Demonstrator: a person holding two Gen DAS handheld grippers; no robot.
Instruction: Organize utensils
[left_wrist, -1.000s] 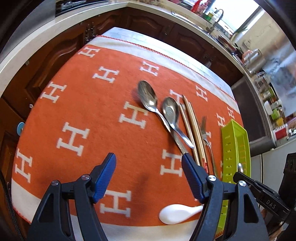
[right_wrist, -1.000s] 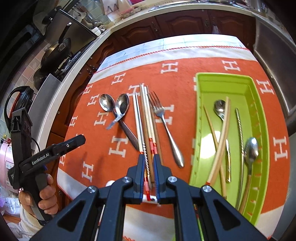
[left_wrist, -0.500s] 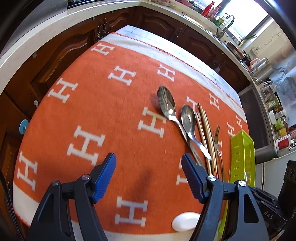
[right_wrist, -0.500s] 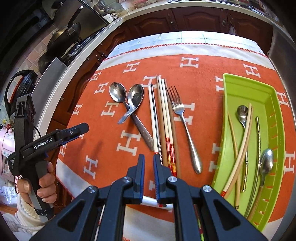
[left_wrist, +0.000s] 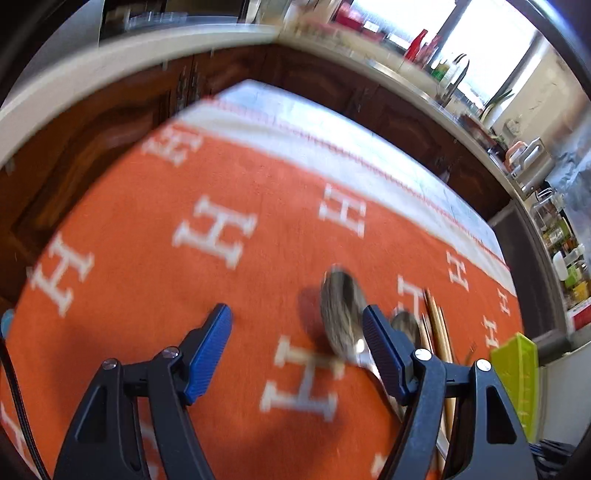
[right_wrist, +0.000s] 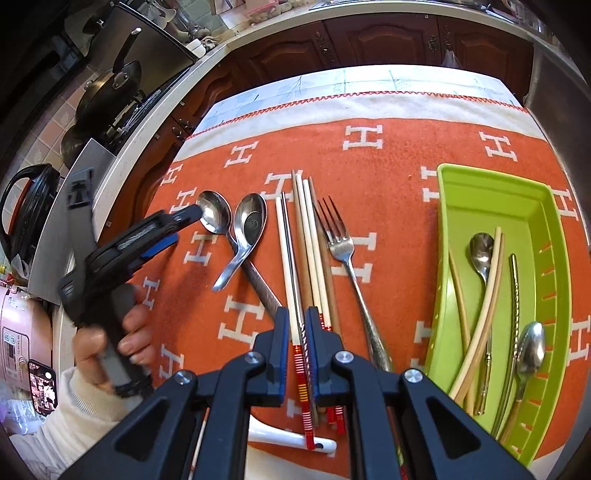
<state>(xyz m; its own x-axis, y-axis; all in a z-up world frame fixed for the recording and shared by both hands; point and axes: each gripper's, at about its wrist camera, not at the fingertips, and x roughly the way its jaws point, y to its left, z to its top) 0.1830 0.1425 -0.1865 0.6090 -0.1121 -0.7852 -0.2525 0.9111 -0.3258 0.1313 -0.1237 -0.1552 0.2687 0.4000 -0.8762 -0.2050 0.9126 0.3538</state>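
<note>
Right wrist view: utensils lined up on the orange H-patterned cloth (right_wrist: 388, 177).
Left gripper (right_wrist: 181, 225) gapes over the large steel spoon (right_wrist: 213, 216); right gripper (right_wrist: 297, 328) is nearly closed above the striped chopsticks (right_wrist: 301, 258), lime-green plastic tray (right_wrist: 554, 280) alongside.

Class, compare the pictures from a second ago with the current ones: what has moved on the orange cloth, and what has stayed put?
The open left claw has travelled across the cloth to the leftmost spoon, gripping nothing yet. The right claw stays nearly shut above the chopsticks, having edged slightly along them. Spoons, fork and green tray have not shifted.
</note>
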